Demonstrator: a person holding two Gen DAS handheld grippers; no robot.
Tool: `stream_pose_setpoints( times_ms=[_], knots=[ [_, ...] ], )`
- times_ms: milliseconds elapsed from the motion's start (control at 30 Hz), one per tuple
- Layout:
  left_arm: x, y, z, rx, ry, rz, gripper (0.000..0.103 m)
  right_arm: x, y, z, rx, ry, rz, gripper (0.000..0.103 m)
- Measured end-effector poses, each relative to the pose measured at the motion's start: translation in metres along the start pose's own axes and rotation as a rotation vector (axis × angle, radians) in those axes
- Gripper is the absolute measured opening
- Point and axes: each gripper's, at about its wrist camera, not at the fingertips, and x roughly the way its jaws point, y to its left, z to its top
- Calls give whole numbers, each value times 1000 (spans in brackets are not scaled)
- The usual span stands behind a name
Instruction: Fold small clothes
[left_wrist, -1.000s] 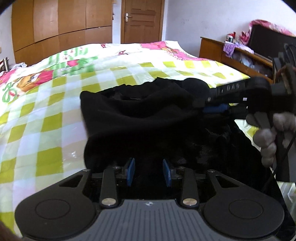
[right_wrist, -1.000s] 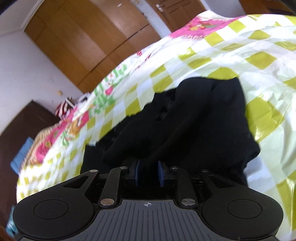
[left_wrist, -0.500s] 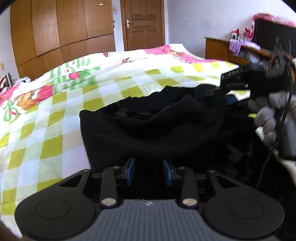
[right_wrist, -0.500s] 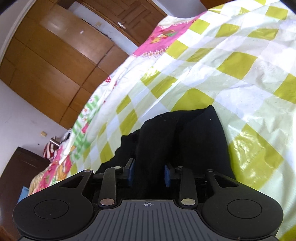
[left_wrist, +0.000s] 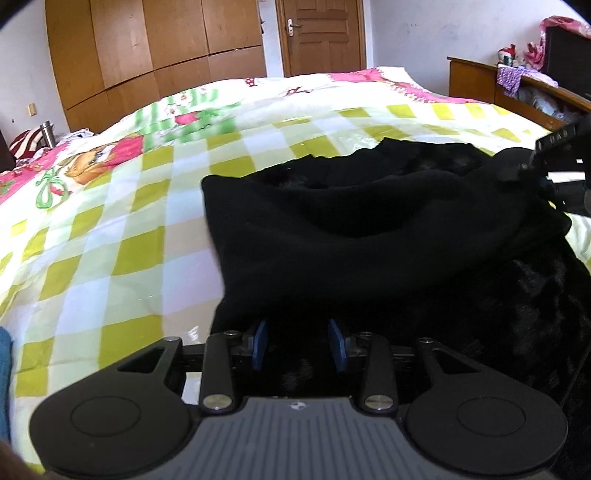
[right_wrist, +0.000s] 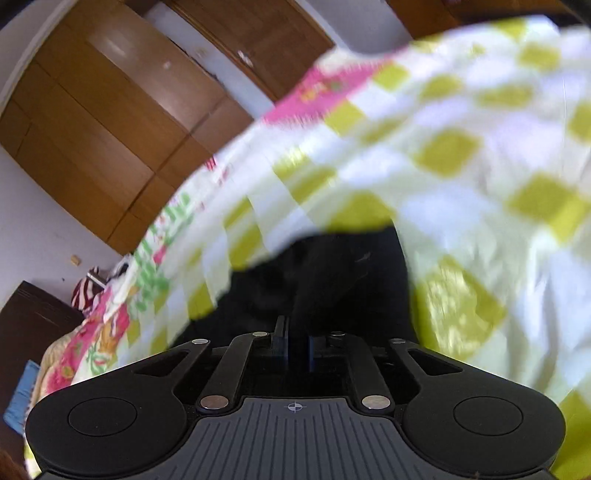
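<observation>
The bed (left_wrist: 122, 236) fills both views under a yellow-green and white checked cover, and the black garment (left_wrist: 369, 236) lies bunched on it, its upper layer sagging in a soft hollow and its left edge running down toward the near side. Doing this fold well probably means carrying the two held portions together and level, so the doubled cloth lands square on the lower layer and does not twist; the limp knit will likely slump if one side leads. Before letting go, both edges should be laid flat on the cover (the hollow in the middle suggests slack that needs drawing out first).

The left gripper (left_wrist: 300, 345) sits low at the garment's near edge, tipped downward toward the bed, its blue pads (left_wrist: 260, 343) moderately apart with black cloth lying between them; the pads do not visibly press on the fabric, so it reads as parted rather than clamped. In the left wrist view the right gripper (left_wrist: 546, 181) shows only as a dark body at the garment's far right end, its fingertips buried in the black fabric.

In its own blurred view the right gripper (right_wrist: 295, 345) points less steeply downward. Its jaws have just been closing and now stand narrow, with a ridge of the black garment (right_wrist: 332, 280) running into the thin gap, evidently pinched.
</observation>
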Motion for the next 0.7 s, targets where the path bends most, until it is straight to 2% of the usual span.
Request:
stream_pose_setpoints(
  times_ms=[200,367,467,533,600,700],
  knots=[
    [-1,6,-1,-10,-4,0,50,-4,-8,10,10,-38,-9,18],
    [-1,9,-4,-41,-18,15,50,-7,-7,18,-24,-72,-65,12],
    [-4,10,-6,-34,-17,19,50,-6,-10,14,-85,-40,-117,12],
    [-9,12,-8,-31,-15,21,50,-13,-13,14,-96,-42,-119,12],
    [-15,14,-11,-33,-12,22,50,-25,-14,17,-83,-44,-108,18],
    [-24,15,-13,-34,-18,50,51,-44,-7,15,-121,-52,-96,18]
  ],
)
